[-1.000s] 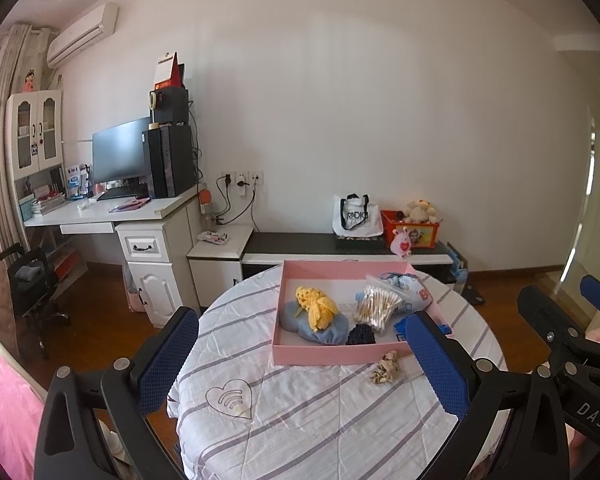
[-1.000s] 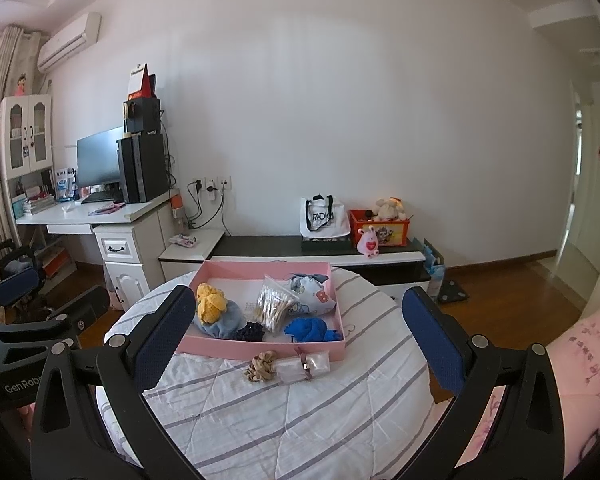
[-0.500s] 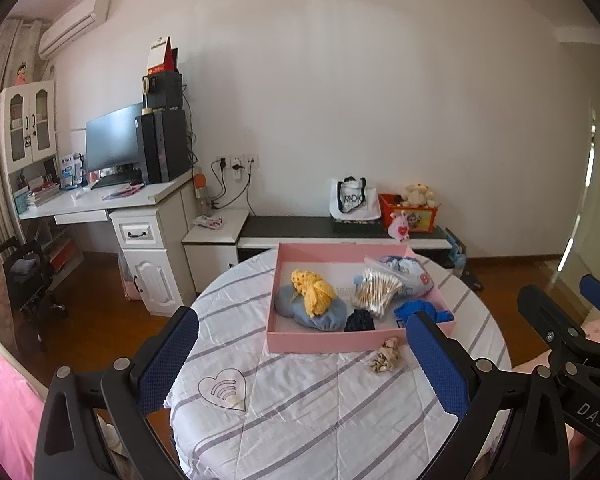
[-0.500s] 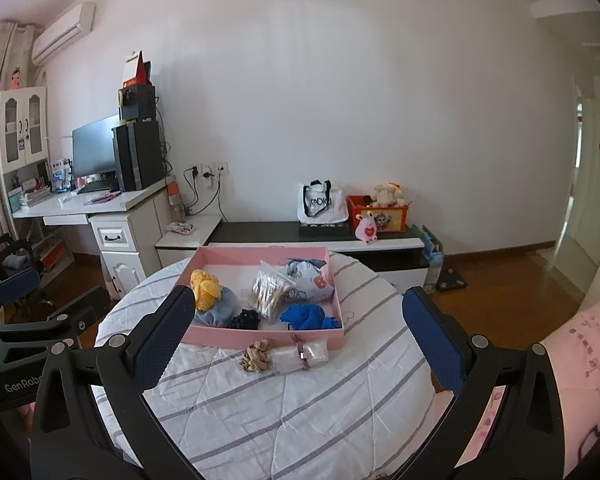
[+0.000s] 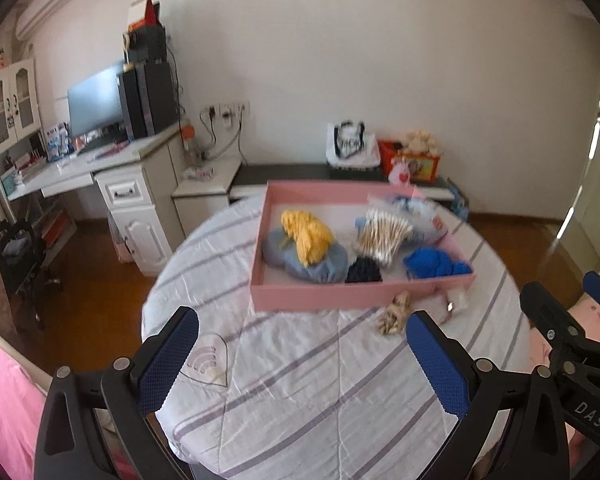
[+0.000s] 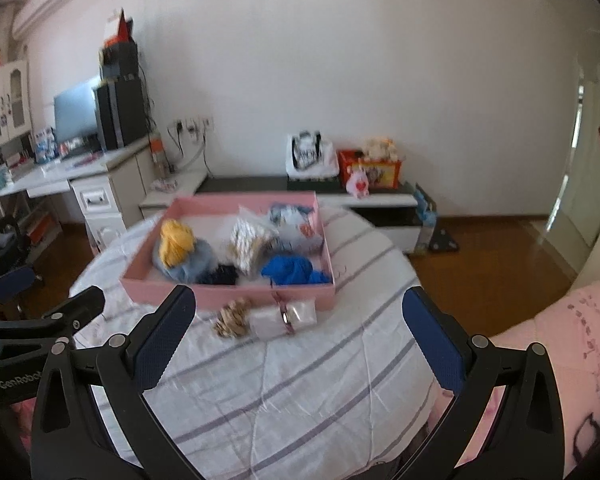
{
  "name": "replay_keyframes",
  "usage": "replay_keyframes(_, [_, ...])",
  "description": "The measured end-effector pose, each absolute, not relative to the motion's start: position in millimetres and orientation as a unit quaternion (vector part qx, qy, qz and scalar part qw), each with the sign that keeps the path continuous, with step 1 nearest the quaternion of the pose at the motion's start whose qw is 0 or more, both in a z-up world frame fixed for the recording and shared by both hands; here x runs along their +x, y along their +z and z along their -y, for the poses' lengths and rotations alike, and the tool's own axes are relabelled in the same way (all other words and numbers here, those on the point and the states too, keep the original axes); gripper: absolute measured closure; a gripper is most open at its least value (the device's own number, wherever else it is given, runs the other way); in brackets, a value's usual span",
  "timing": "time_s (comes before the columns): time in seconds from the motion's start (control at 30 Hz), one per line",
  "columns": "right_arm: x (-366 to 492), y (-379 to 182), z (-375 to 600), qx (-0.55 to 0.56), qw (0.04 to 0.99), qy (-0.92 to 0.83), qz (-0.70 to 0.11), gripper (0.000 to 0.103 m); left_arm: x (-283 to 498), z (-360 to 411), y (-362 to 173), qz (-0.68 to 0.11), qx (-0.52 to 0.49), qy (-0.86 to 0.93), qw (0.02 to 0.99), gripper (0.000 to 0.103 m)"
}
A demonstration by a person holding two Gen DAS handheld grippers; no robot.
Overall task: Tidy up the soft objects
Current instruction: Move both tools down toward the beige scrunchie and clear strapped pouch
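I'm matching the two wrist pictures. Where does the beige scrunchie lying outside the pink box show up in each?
Left wrist: beige scrunchie lies right of centre, just before the pink box, near the right finger.
Right wrist: it lies left of centre, beside a clear packet.
Shared landmark: the box's front wall.

Plain white wall (image 5: 380, 60) ahead, wooden floor (image 6: 480, 248) below, white desk (image 5: 100, 168) with monitor (image 5: 94, 100) far left.

The near half of the round table (image 6: 284, 396) lies bare. The pink tray (image 6: 228, 298) fills its far half, with a beige scrunchie (image 6: 231, 319) and clear pouch (image 6: 284, 316) against the tray's front wall.
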State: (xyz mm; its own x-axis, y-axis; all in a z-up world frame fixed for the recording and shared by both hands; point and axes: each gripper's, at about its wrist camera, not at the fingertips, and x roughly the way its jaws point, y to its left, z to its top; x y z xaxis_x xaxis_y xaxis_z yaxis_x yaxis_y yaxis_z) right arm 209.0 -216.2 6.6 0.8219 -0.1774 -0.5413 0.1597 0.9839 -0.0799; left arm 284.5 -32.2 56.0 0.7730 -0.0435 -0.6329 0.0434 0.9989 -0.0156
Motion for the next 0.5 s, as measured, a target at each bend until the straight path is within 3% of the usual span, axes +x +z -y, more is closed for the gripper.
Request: replay_keyframes(0.5, [282, -87, 239, -0.002, 0.898, -0.087, -0.432, 0.000, 375, 38, -20, -0.447, 0.004, -0.008, 0.895, 0.000])
